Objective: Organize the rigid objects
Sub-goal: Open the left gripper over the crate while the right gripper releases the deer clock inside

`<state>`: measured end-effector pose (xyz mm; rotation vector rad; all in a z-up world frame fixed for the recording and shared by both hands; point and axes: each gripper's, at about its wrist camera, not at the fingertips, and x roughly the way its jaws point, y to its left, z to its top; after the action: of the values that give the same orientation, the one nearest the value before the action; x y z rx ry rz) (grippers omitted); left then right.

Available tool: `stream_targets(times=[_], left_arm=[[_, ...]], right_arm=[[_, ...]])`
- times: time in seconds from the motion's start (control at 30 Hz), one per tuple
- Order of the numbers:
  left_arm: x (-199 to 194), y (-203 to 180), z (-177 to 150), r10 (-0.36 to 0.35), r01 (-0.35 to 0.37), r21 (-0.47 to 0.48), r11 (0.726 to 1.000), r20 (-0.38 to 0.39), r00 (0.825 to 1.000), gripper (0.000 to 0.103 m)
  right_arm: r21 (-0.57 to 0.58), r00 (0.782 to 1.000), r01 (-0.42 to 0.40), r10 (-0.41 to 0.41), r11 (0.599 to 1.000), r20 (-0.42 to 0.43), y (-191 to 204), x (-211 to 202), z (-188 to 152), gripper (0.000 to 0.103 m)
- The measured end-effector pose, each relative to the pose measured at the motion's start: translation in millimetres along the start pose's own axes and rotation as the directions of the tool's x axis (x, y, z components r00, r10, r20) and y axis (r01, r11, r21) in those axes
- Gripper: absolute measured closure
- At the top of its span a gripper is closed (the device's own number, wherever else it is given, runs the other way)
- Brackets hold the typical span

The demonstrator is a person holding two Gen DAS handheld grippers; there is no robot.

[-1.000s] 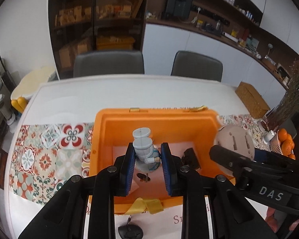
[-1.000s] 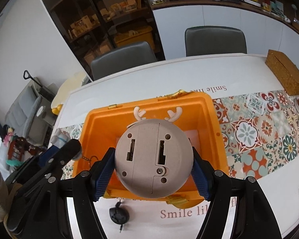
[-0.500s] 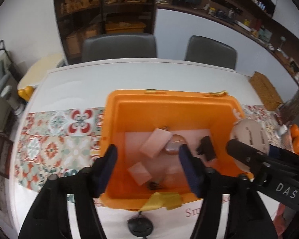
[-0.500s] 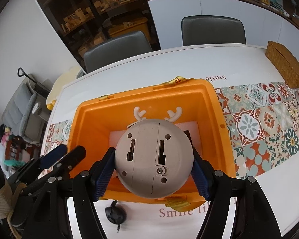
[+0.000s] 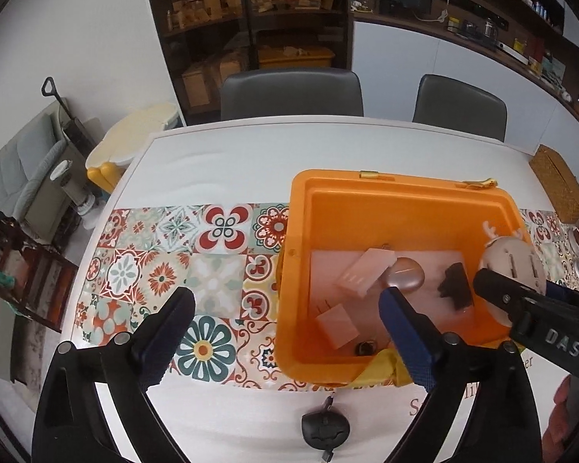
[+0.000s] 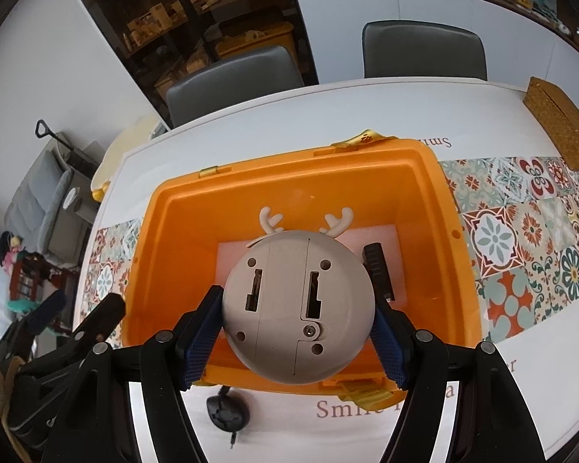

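The right hand-held gripper (image 6: 297, 332) clamps a round beige deer toy (image 6: 298, 308) over the orange bin (image 6: 424, 169), antlers at 12 o'clock. The left hand-held gripper (image 5: 285, 308) is spread wide with nothing between its fingers, the bin at its 2 o'clock. Inside lie two pale blocks (image 5: 364, 276) and a black piece (image 5: 455, 283). A black fob (image 5: 324, 430) sits on the surface (image 5: 220, 158) at 6 o'clock.

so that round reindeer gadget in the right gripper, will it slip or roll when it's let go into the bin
The reindeer gadget looks like rigid, smooth plastic, so the right gripper pinching its curved sides may slip. It is probably hollow and light. Dropped into the orange bin, its rounded body may roll.
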<state>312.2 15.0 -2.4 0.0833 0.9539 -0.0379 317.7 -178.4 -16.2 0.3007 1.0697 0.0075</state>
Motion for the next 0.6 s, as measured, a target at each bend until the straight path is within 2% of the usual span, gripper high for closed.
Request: stream_targets(times=[0.03, 0.13, 0.33, 0.47, 0.6], left_arm=[[0, 1, -1, -0.003, 0.003, -0.002, 1.000, 0.003, 1.000, 0.006], [-2, 3, -3, 0.007, -0.007, -0.005, 1.000, 0.005, 1.000, 0.006], [-3, 12, -13, 0.004, -0.004, -0.041, 0.999, -0.007, 1.000, 0.006], [-6, 21, -23, -0.006, 0.005, -0.069, 0.998, -0.016, 1.000, 0.006], [-15, 29, -32, 0.018, -0.018, -0.079, 0.997, 0.001, 1.000, 0.006]], right_arm=[[-0.002, 1.000, 0.009, -0.009, 1.000, -0.001, 1, 2, 0, 0.031], [-0.007, 0.999, 0.027, -0.027, 1.000, 0.017, 3, 3, 0, 0.022], [0.000, 0.998, 0.056, -0.056, 0.998, 0.027, 4, -3, -8, 0.022], [-0.002, 0.998, 0.047, -0.047, 0.999, 0.036, 6, -10, -16, 0.022], [-0.010, 0.997, 0.044, -0.043, 0.999, 0.064, 12, -21, -25, 0.022]])
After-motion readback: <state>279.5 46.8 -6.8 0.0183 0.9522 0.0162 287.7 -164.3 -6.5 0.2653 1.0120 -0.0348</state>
